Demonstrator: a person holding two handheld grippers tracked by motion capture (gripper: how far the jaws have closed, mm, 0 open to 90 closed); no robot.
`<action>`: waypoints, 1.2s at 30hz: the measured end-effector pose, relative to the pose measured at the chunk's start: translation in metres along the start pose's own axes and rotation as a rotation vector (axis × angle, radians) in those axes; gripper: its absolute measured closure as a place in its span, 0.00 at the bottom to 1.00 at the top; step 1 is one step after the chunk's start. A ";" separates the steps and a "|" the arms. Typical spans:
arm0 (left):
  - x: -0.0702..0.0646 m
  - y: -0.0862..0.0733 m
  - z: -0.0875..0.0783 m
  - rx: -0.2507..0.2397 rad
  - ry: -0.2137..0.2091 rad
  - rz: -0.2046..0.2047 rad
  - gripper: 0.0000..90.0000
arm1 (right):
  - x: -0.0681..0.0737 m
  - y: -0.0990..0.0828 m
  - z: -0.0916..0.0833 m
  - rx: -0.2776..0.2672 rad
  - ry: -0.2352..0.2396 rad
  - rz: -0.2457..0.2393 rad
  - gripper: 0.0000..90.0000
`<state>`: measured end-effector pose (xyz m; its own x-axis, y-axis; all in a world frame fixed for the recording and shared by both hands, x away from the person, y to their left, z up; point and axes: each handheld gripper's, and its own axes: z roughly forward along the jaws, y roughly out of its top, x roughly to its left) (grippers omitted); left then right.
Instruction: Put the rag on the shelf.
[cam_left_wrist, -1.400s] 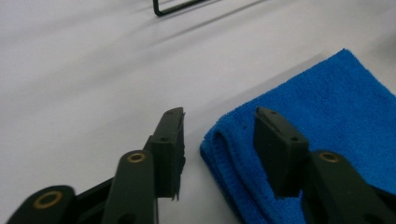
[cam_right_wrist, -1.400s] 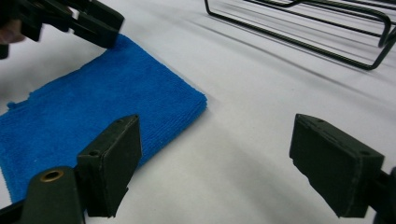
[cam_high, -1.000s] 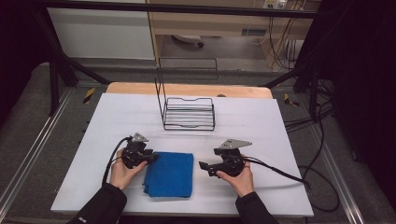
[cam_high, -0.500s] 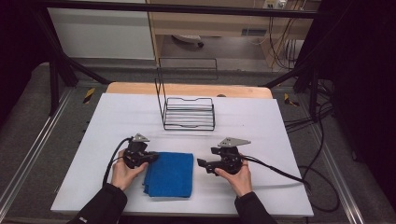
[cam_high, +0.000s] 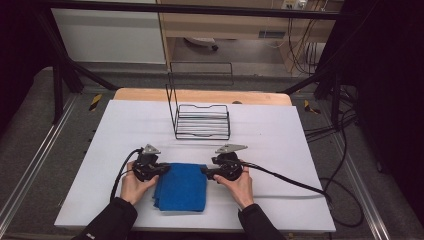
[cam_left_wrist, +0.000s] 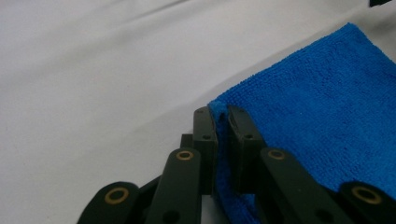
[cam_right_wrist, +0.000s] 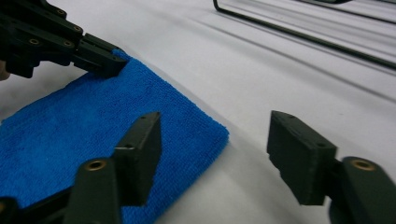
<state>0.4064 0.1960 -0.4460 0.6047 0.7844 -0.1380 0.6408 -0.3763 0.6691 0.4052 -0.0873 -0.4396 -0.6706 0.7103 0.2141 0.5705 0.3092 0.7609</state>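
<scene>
The folded blue cloth (cam_high: 181, 187) lies flat on the white table (cam_high: 300, 165), low and centre in the high view, with a gripper at each of its far corners. Your left gripper (cam_left_wrist: 222, 119) has its jaws pinched together on the cloth's upper-left corner; in the left gripper view a lip of blue pile stands up between the pads. Your right gripper (cam_right_wrist: 212, 149) has not caught anything: its jaws have just been closing but stand apart, straddling the cloth's near corner, one jaw over the pile and the other over bare table.

To my eye you are taking hold of both far corners, one done and one to go. The next move calls for nudging the right jaws lower onto that corner and closing them.

Both your hands (cam_high: 134, 184) lie low on the table at the bottom of the frame, grippers pointing inward. The wire rack (cam_high: 202, 122) sits well apart, above centre.
</scene>
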 end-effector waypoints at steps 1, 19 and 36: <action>0.000 0.000 0.000 0.000 -0.001 0.000 0.92 | 0.000 0.000 0.003 0.010 -0.007 -0.002 0.45; 0.001 0.000 0.000 0.000 -0.006 -0.013 0.92 | -0.003 -0.001 0.020 0.112 0.044 0.124 0.93; 0.005 0.000 -0.029 -0.131 -0.064 -0.056 0.93 | 0.003 0.008 -0.003 -0.001 0.085 0.098 0.95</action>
<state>0.3953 0.2139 -0.4255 0.6016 0.7676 -0.2210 0.6097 -0.2625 0.7479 0.4062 -0.0843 -0.4308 -0.6492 0.6811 0.3386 0.6347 0.2399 0.7346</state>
